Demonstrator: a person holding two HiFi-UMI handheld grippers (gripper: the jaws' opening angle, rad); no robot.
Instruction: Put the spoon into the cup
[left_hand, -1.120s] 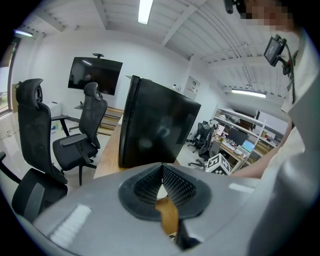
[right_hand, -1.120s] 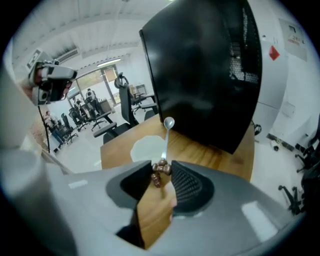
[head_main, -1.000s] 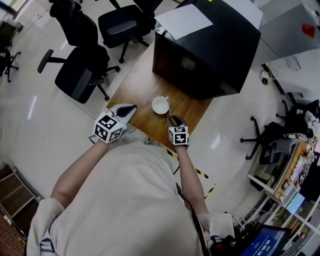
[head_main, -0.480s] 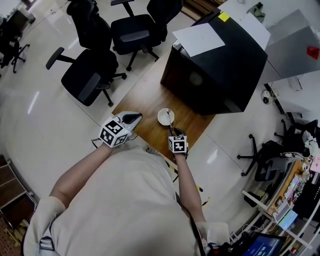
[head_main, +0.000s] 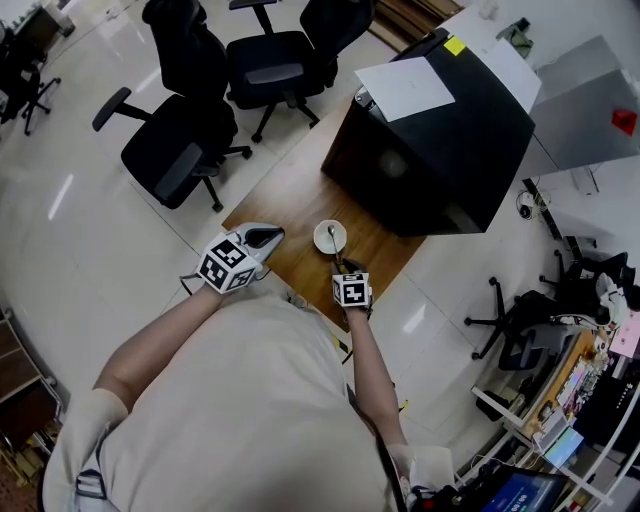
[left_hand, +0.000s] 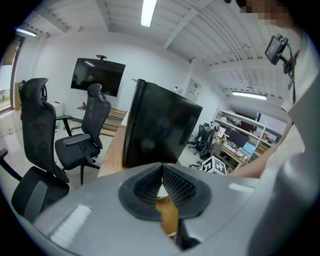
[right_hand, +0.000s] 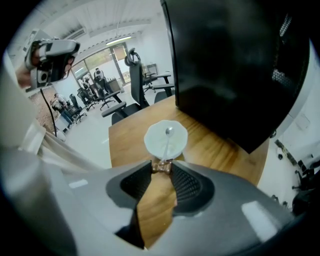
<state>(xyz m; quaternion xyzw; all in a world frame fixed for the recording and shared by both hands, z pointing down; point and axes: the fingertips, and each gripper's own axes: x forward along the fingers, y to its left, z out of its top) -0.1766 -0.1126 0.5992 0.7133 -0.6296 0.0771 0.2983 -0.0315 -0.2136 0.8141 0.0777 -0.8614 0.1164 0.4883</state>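
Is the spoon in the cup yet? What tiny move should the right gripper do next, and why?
Probably open the right gripper a little and let go. It pinches the spoon by the end of its handle, and the spoon's bowl is down inside the cup. Once let go, the spoon should lean on the rim and stay in.

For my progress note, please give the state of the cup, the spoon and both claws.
spoon: tilted, bowl inside the cup, handle end gripped.
cup: upright on the table.
right claw: shut on the spoon.
left claw: shut, empty.
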